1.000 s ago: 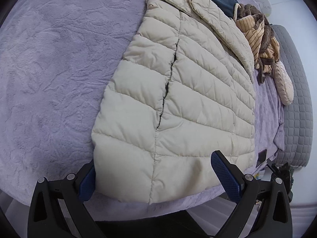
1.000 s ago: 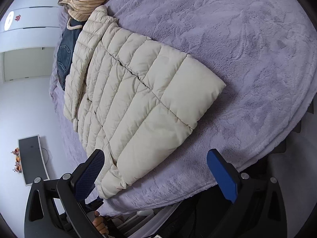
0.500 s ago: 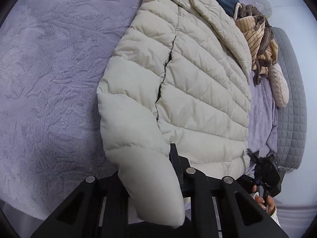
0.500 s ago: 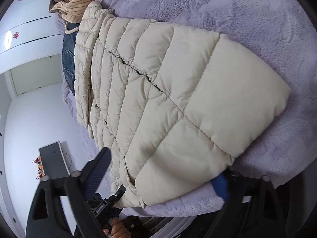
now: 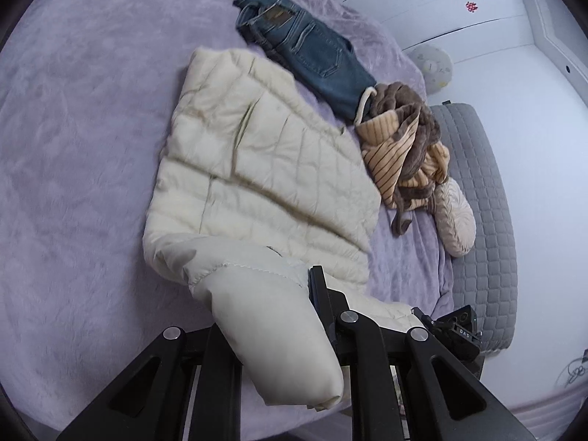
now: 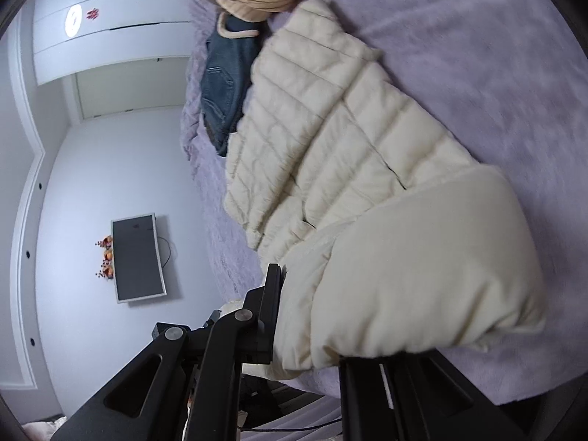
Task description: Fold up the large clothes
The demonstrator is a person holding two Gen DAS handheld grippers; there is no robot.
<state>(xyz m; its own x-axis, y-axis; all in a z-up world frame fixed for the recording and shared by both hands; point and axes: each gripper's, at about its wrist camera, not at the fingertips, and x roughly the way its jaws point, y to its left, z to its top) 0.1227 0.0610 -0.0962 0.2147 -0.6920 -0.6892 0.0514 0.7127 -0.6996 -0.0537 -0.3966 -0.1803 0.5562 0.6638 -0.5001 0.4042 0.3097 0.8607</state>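
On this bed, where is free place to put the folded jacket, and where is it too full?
Free: the purple blanket left of the cream jacket in the left wrist view, a wide bare stretch. Crowded: the far side, where the jeans, the striped brown garment and a small pillow lie close along the grey mat.

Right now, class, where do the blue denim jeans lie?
In the left wrist view the blue denim jeans lie upper centre on the purple blanket, between the cream quilted jacket and the striped garment.

White walls (image 6: 110, 169), lilac bedspread (image 5: 73, 147)
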